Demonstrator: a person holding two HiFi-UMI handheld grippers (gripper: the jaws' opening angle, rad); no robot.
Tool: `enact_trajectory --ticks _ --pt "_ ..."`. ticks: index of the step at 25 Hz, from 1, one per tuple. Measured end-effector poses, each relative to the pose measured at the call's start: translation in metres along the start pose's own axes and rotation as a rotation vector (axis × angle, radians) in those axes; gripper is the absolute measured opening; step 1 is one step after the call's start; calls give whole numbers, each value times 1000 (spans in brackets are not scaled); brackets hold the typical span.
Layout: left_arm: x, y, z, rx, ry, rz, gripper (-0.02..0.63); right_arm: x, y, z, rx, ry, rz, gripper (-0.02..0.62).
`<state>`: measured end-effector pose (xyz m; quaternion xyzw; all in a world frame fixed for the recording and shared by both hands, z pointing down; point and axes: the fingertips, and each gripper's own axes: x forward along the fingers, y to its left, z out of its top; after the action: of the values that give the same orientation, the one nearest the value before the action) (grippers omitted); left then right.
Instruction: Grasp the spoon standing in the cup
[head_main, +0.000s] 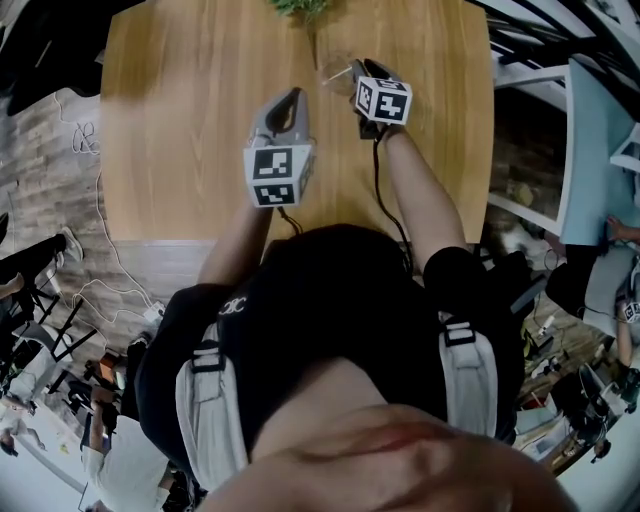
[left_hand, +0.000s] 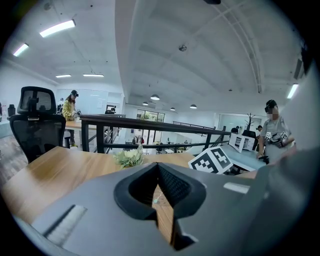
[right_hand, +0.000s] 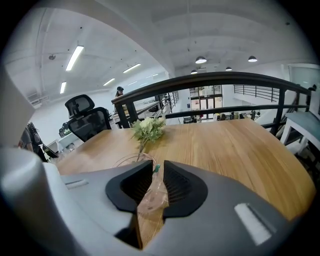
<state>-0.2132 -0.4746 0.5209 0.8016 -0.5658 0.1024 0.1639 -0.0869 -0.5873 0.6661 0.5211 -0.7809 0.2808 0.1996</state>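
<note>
Right gripper (right_hand: 158, 162) stands with its jaws parted to a narrow gap. The spoon (right_hand: 152, 197) lies in that gap, a translucent handle with a small green tip. I judge that the pads are not yet pressing on it, so I log no grip.

The spoon stands in a clear cup (right_hand: 130, 159) on the wooden table (right_hand: 225, 145), just on the near side of a flower sprig (right_hand: 148, 129) toward the far edge. The gripper tilts down over the cup's rim. I read this as lining the jaws along the handle so that closing will pinch it.

Left gripper (left_hand: 157, 164) has its jaw tips together on nothing. It hangs over bare table left of the cup, apparently clear of the approach.

Next step, in my judgement, is to close the right jaws squarely on the handle without tipping the light cup.
</note>
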Motion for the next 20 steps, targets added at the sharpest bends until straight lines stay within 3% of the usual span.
enact_trajectory --ticks 3,8,20 --pt "0 1 0 2 1 -3 12 -1 4 2 -18 -1 6 38" --pt "4 -2 -1 7 -2 -6 12 -6 4 6 -32 -28 15 27" --pt "-17 -15 9 20 -40 10 12 -59 31 40 -99 -225 44 7"
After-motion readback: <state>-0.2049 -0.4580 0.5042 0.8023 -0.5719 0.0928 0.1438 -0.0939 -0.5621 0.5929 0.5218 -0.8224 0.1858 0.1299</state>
